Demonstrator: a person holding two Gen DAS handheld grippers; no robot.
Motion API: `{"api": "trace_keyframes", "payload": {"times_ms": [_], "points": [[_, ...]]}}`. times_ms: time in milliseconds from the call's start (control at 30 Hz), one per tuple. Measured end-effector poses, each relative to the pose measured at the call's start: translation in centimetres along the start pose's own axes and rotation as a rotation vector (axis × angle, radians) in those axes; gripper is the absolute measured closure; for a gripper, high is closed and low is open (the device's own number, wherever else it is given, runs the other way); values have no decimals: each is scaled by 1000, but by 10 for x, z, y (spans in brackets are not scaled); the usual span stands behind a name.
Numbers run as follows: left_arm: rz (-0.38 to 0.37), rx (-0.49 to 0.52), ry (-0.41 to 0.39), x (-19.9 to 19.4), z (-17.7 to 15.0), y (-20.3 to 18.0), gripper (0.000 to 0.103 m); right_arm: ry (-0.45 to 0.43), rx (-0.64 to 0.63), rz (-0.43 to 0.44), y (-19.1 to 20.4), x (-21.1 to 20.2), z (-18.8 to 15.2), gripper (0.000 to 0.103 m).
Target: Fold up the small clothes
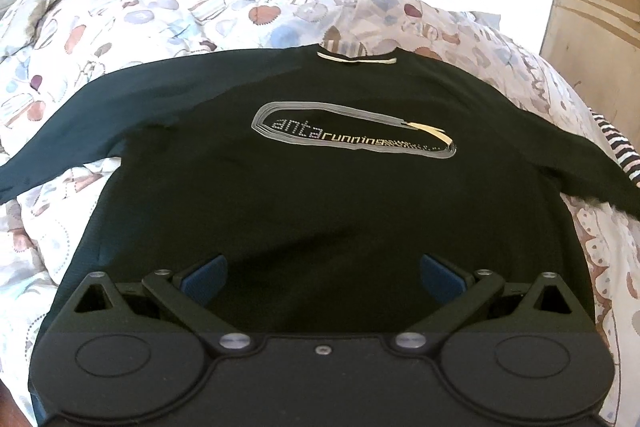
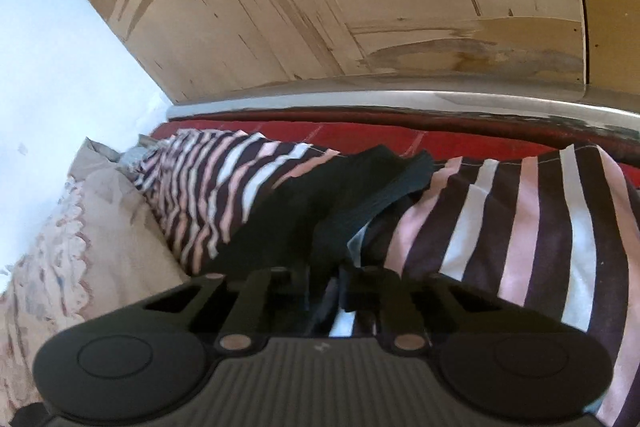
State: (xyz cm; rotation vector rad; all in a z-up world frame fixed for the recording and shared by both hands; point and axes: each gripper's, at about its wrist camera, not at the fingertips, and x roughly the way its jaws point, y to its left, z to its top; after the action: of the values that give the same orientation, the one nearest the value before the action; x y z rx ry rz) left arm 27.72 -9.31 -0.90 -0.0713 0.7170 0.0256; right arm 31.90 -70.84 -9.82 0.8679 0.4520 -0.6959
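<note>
One floppy, light black shirt (image 1: pixel 320 187) spread across the duvet (image 1: pixel 120 27): left gripper (image 1: pixel 322 277) spread wide over the hem, right gripper (image 2: pixel 324 283) pinching its sleeve (image 2: pixel 360 183), so grab seams.

The shirt (image 1: pixel 304 195) was black with a grey oval logo and white lettering. The duvet (image 1: pixel 132 19) bore blue, brown and pink motifs on white. The striped cloth (image 2: pixel 520 227) ran pink, white and dark purple beside a red sheet (image 2: pixel 360 135).
</note>
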Motion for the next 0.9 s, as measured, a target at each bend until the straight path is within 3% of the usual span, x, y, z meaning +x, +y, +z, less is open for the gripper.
{"api": "trace_keyframes", "payload": {"times_ms": [167, 333, 467, 733, 900], "points": [[-3, -12, -19, -6, 4, 7, 1, -69, -141, 31, 30, -28, 3, 97], [7, -22, -30, -11, 7, 16, 1, -160, -362, 91, 94, -64, -3, 97], [21, -45, -35, -15, 9, 31, 1, -211, -497, 191, 155, -98, -19, 97], [51, -118, -61, -25, 12, 71, 1, -309, -797, 464, 286, -181, -95, 97], [76, -166, -72, -31, 10, 100, 1, -277, -953, 625, 351, -214, -171, 97]]}}
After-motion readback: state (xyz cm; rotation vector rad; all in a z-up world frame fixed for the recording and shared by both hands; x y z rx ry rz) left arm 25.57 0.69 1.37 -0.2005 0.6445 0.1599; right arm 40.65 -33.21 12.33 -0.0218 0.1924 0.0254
